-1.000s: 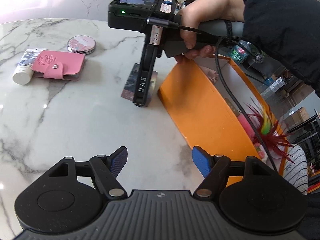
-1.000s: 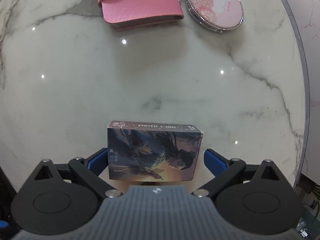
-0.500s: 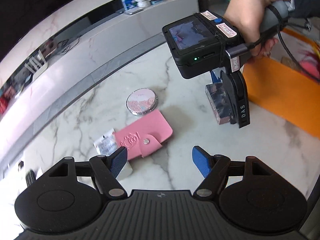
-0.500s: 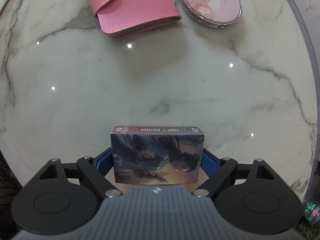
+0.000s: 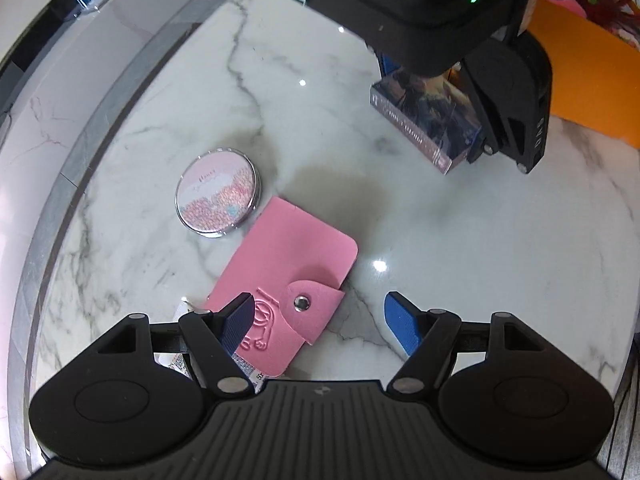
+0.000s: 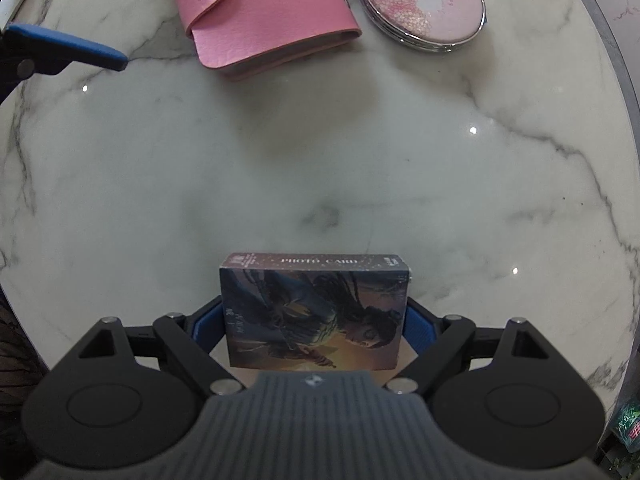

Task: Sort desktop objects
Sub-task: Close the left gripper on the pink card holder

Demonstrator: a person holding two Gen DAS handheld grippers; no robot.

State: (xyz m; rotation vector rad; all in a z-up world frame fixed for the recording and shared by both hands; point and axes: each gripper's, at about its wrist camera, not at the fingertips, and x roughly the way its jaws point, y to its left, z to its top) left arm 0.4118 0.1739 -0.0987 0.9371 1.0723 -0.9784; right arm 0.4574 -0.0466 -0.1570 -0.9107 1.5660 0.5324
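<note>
My right gripper (image 6: 314, 320) is shut on a dark photo card box (image 6: 316, 312), its blue pads against both short sides; the box also shows in the left wrist view (image 5: 424, 120) under the right gripper's black body. My left gripper (image 5: 320, 316) is open and hovers just over a pink snap card holder (image 5: 288, 276), whose flap end lies between the fingers. The card holder also shows in the right wrist view (image 6: 260, 16). A round pink compact mirror (image 5: 218, 196) lies beside the holder, also in the right wrist view (image 6: 424, 4).
An orange box (image 5: 592, 76) stands at the right on the marble table (image 5: 460, 240). A white tube (image 5: 176, 360) lies partly hidden under my left finger. The table's rounded edge and a grey ledge run along the left.
My left gripper has swung left and down over the pink card holder. My right gripper has closed on the photo card box, which was loose between the fingers a second ago.
</note>
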